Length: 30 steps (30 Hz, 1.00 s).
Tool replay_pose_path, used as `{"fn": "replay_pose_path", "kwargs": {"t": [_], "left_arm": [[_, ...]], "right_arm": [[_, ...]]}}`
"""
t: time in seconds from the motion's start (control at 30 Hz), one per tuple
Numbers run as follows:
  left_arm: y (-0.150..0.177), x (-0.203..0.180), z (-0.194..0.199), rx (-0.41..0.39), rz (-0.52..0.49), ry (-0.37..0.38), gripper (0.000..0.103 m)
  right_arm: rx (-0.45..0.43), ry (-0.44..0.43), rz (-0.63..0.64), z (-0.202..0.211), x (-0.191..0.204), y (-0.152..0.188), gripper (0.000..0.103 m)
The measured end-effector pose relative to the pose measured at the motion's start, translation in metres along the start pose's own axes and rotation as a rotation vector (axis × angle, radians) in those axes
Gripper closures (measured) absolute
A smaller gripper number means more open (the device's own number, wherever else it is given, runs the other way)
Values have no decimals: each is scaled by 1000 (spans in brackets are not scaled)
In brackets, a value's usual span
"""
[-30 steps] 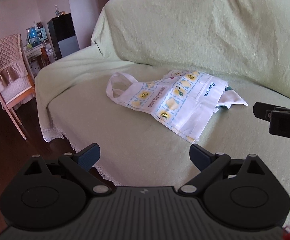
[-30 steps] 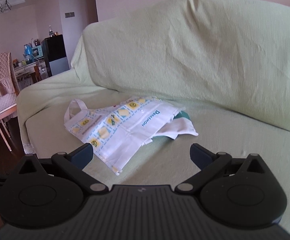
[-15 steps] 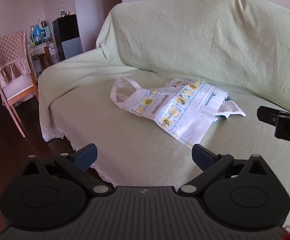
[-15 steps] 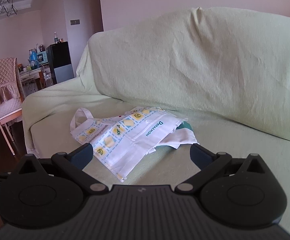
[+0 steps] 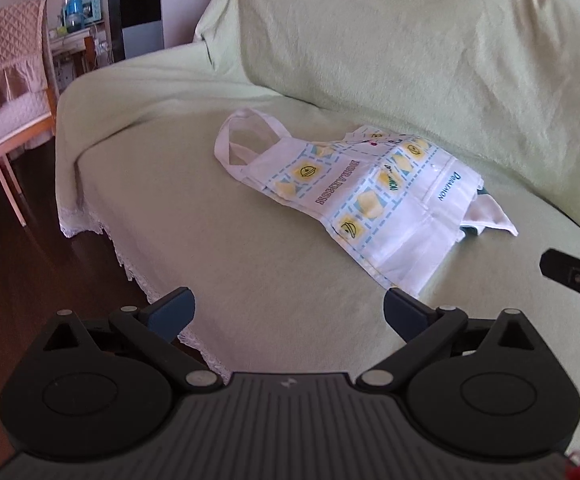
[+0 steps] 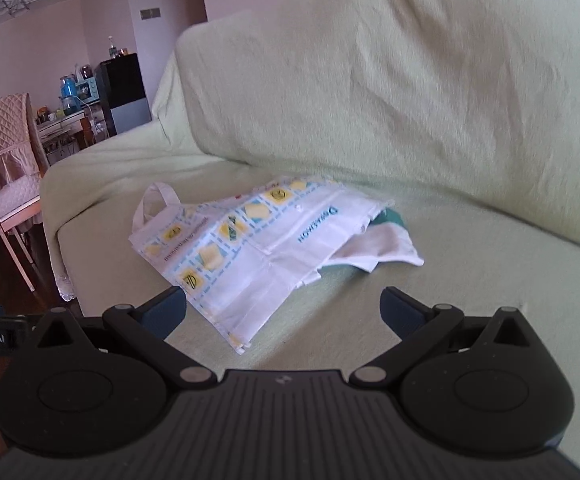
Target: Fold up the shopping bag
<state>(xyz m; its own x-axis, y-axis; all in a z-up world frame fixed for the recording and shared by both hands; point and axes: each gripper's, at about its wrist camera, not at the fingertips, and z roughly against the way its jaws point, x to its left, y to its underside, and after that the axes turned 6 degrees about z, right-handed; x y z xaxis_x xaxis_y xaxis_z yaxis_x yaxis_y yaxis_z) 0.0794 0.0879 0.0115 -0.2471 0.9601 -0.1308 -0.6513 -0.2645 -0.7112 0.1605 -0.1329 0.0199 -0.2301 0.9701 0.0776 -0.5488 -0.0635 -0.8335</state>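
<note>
1. Both tongs gape wide with nothing held: the left gripper (image 5: pixel 288 312) and the right gripper (image 6: pixel 284 306) hover over the sofa (image 5: pixel 218 248).
2. Just beyond the right gripper lies the shopping bag (image 6: pixel 258 240), crumpled on the seat, handles (image 5: pixel 242 140) pointing toward the chair (image 5: pixel 6 92).

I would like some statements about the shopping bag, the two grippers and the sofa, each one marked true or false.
1. The shopping bag lies on the green-covered sofa. True.
2. The left gripper is shut on the bag. False: it is open and holds nothing.
3. The bag's handles point toward the chair side. True.
4. The right gripper is lifting the bag. False: it is open, in front of the bag.
5. The bag is plain black. False: white with yellow and blue print.
</note>
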Motion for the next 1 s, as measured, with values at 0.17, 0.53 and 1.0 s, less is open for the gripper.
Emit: {"fn": "replay_pose_path", "kwargs": {"t": [0.17, 0.53, 1.0], "left_arm": [[-12, 6, -42, 25, 57, 25, 2], [-40, 0, -150, 18, 206, 120, 2], [-32, 42, -199, -47, 492, 227, 97]], "right_arm": [[23, -12, -72, -37, -21, 4, 1], [71, -41, -230, -118, -65, 13, 1], [42, -205, -392, -149, -52, 43, 1]]}}
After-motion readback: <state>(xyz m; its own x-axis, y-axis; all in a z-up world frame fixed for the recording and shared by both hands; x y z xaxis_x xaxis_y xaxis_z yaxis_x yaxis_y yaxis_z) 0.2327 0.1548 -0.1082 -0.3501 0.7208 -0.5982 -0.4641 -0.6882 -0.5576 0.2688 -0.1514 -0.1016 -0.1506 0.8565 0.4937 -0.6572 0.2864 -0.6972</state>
